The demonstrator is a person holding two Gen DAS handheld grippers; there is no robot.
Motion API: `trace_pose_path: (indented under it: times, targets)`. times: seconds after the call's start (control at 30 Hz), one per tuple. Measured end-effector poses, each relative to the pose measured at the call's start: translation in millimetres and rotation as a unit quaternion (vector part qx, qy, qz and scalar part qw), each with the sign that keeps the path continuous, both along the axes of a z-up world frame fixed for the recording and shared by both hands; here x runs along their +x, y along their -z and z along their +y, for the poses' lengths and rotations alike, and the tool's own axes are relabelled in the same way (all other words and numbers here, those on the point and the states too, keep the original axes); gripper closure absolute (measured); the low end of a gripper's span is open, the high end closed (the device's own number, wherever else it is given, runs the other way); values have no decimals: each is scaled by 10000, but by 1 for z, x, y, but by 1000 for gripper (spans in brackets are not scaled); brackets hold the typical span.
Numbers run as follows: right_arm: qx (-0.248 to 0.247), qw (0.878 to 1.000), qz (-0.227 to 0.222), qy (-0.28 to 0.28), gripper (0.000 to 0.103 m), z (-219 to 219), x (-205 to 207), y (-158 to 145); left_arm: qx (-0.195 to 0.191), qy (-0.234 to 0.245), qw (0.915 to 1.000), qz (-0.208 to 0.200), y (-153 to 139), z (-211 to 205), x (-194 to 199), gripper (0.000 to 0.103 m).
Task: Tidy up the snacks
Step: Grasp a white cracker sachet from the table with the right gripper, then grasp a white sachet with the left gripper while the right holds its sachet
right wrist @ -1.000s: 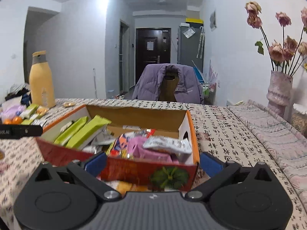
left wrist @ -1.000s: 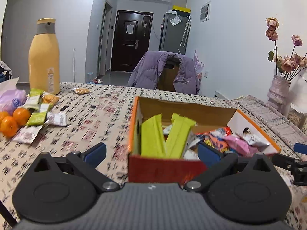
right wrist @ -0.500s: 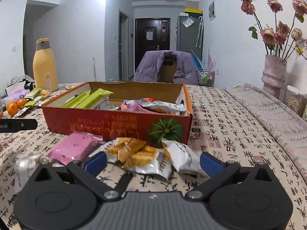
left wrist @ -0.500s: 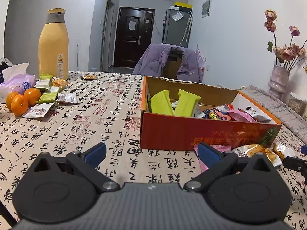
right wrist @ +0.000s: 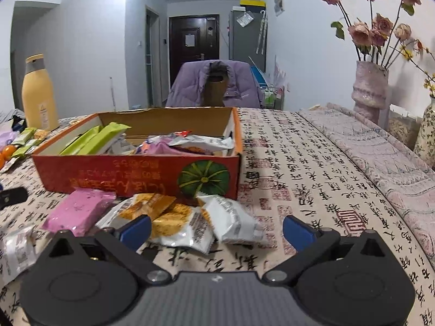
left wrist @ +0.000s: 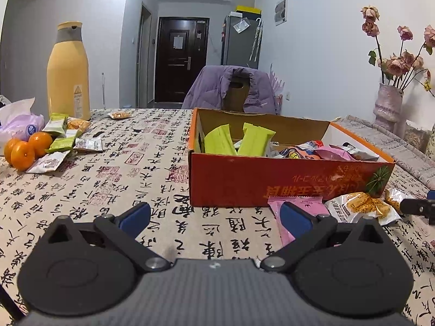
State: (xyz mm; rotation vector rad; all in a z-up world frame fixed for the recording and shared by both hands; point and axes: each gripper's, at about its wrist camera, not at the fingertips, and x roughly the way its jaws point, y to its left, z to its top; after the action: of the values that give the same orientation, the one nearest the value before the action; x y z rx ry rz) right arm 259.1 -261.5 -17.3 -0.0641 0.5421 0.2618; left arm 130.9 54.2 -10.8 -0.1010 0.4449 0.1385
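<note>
Both the left gripper (left wrist: 214, 217) and right gripper (right wrist: 216, 226) gape wide, holding nothing, near the snack box (right wrist: 136, 175)

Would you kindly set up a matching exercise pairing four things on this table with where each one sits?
Things:
1. green bars
2. pink packet
3. oranges
4. yellow bottle

Places:
A. on the cloth just in front of the red box
B. standing at the far left of the table
C. leaning inside the box
D. beside the loose snacks at the left edge

Pairs: 1-C, 2-A, 3-D, 4-B
</note>
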Motion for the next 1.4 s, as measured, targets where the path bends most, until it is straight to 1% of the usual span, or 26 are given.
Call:
trace_pose_path:
  times: [0.07,0.2,0.27,0.37,0.4,0.43,0.47,0.5,0.63,0.73,0.83,0.93,1.0,1.1,1.2,1.4]
  targets:
    - [23,10000,39,38,2,-4,8,-1,-33,12,10000,12,0,1,1,0]
    - [107,9996,246,118,12,-12,29,1,-74,46,10000,35,1,2,2,0]
    - [243,9988,391,171,16,-17,39,3,-92,44,9999,37,1,3,1,0]
    - [493,9969,603,95,21,-22,51,8,-107,60,9999,58,2,3,2,0]
    - [525,9965,645,73,31,-23,53,9,-106,67,9999,62,2,3,2,0]
    - [563,9961,679,53,37,-23,55,10,-108,78,9999,62,2,3,2,0]
    - [630,9953,733,-17,51,-24,56,12,-113,94,9999,60,2,3,2,0]
    - [673,9946,785,-70,58,-24,57,13,-115,98,9999,58,2,3,2,0]
    - [660,9959,611,-107,60,-24,48,11,-128,89,9999,53,2,3,2,0]
    - [633,9974,326,-60,62,-24,35,4,-106,96,9998,98,1,2,1,0]
    - [467,9988,-58,-104,62,-22,14,-4,-111,147,9997,158,-2,2,0,0]
    - [249,9985,-449,-184,62,-17,-12,-9,-263,197,9991,285,-6,1,-5,0]
    - [202,9980,-566,-217,62,-14,-26,-9,-366,281,9984,324,-7,-1,-12,0]
    - [175,9979,-549,-282,62,-10,-41,-4,-159,224,9983,512,-6,-11,-18,0]
    - [125,9984,-432,-338,62,-8,-47,3,-254,316,9966,713,0,-16,-22,0]
    - [174,9986,-383,-322,62,-7,-53,9,-166,237,9937,1082,11,-27,-18,0]
